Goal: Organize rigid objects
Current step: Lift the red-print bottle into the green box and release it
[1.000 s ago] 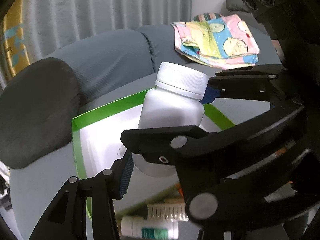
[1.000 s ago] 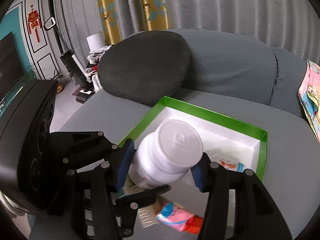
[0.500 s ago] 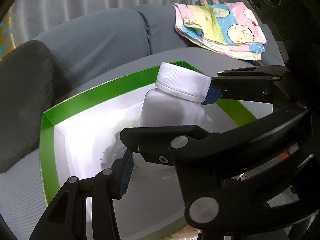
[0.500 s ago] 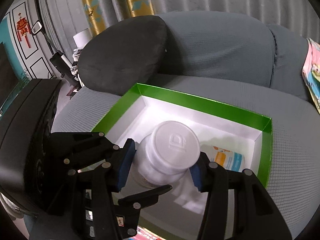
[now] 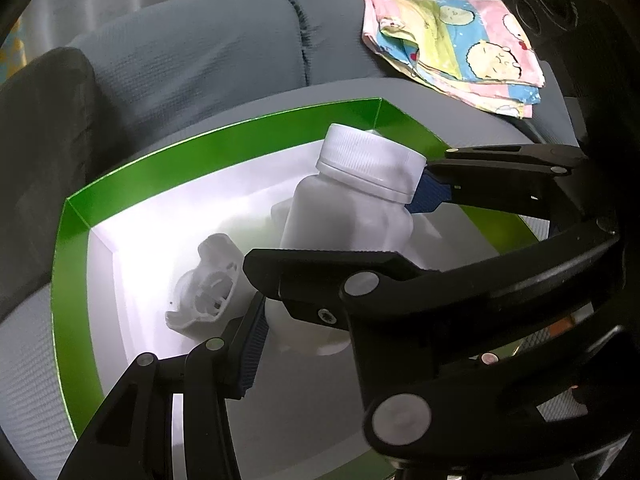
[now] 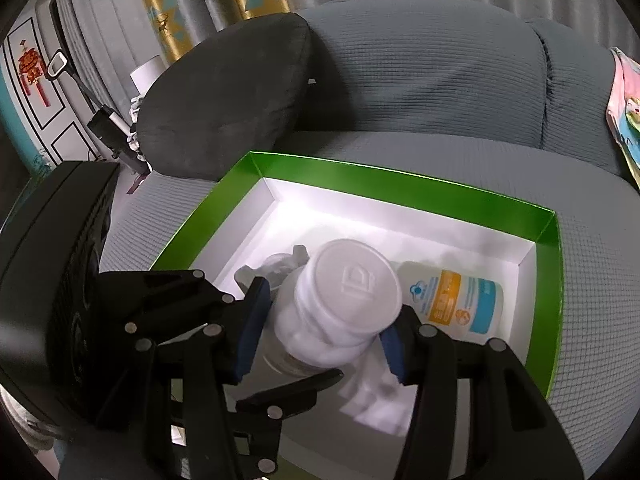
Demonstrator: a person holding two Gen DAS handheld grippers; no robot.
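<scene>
Both grippers are shut on one white pill bottle, also seen in the right wrist view, held tilted just above the white floor of a green-rimmed box. My left gripper clamps its body and cap. My right gripper clamps it below the cap. A white irregular plastic piece lies in the box beside the bottle. A labelled white bottle lies on its side in the box to the right.
The box rests on a grey sofa seat. A dark cushion leans at the sofa's left. A folded patterned cloth lies on the right of the sofa, behind the box.
Both grippers have carried the white bottle forward and down over the box into it. The white plastic piece and the labelled bottle have come fully into view.
</scene>
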